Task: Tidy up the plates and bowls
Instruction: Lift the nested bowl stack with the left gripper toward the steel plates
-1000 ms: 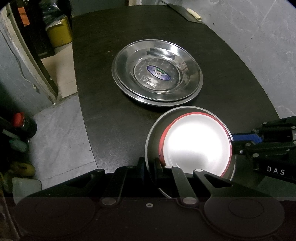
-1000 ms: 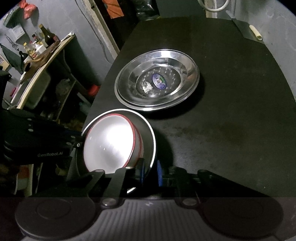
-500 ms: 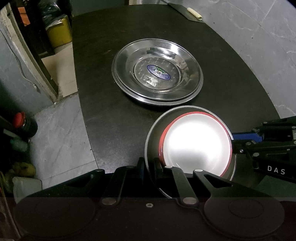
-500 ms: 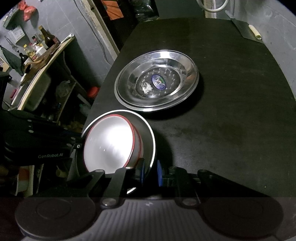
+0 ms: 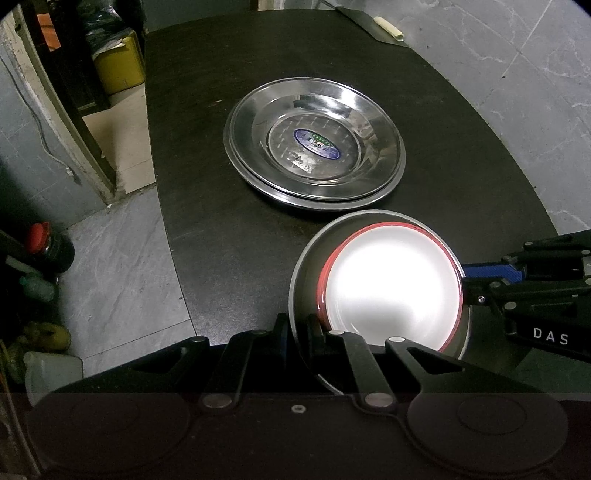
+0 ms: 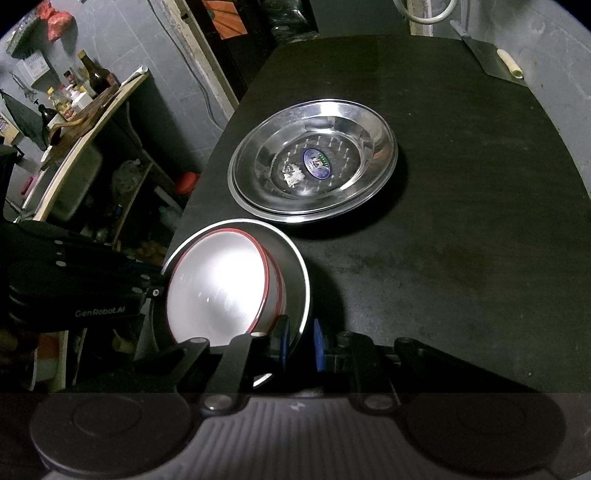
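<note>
A steel bowl (image 5: 301, 266) (image 6: 297, 280) holds a white bowl with a red rim (image 5: 391, 288) (image 6: 218, 288) nested inside it. My left gripper (image 5: 297, 332) is shut on the steel bowl's left rim. My right gripper (image 6: 299, 341) is shut on its opposite rim and shows at the right of the left wrist view (image 5: 491, 273). The left gripper shows at the left of the right wrist view (image 6: 74, 288). Two stacked steel plates (image 5: 314, 144) (image 6: 314, 158) with a blue sticker lie on the black table (image 5: 207, 221) (image 6: 461, 240) just beyond the bowls.
The table's left edge drops to a tiled floor with bottles (image 5: 48, 247) and a yellow box (image 5: 118, 70). A cleaver (image 5: 373, 26) (image 6: 495, 62) lies at the far right corner. A shelf with bottles (image 6: 74, 96) stands left.
The bowls and both grippers have moved slightly toward the stacked plates; the grips are unchanged.
</note>
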### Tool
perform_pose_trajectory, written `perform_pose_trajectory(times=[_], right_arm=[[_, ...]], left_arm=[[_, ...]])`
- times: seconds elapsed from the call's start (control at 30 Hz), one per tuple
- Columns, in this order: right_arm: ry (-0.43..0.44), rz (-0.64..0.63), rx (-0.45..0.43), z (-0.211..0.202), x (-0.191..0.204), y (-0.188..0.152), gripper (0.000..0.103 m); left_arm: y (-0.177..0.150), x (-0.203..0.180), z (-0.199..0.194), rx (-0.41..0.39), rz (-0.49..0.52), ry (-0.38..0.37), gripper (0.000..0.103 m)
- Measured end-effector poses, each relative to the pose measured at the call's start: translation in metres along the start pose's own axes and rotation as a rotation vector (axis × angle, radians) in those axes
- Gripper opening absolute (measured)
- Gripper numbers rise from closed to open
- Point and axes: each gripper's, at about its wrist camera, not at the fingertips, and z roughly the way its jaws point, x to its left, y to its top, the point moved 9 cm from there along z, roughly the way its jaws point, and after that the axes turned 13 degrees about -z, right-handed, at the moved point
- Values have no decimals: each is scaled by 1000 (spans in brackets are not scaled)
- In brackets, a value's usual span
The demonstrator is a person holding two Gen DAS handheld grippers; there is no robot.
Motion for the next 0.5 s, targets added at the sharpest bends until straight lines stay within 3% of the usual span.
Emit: perform_pose_trajectory(times=[0.5], right_arm=[[12,44,-2,1,-3,0,15]], left_arm=[[1,-2,0,-3,8,-6,8]])
